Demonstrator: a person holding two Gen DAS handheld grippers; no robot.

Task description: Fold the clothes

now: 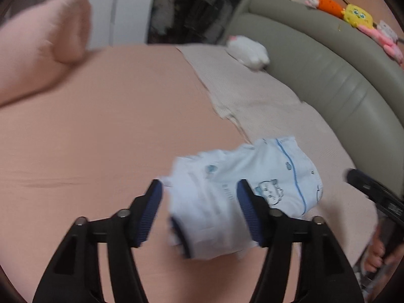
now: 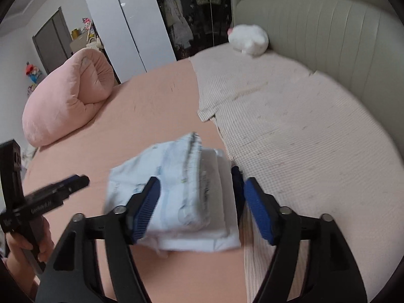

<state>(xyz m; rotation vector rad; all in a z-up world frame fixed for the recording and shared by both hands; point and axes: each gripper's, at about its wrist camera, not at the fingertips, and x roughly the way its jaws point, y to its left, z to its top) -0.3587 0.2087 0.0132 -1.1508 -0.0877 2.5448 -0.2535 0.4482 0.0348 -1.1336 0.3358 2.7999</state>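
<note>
Two close wrist fisheyes angled down over a pink bed (image 1: 88,131), left view beside right, sharing folded baby garment (image 1: 234,189), white plush (image 2: 248,39), grey headboard (image 1: 328,75)

White lettering on left gripper (image 2: 75,180) body, left of right claw, too blurred to read, faint print on folded garment (image 2: 176,197) illegible

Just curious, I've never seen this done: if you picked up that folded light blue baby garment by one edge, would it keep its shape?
Probably not. The folded garment is thin, soft cloth in loose layers, so it would likely flop open. It looks light, and should slide easily on the smooth pink sheet.
</note>
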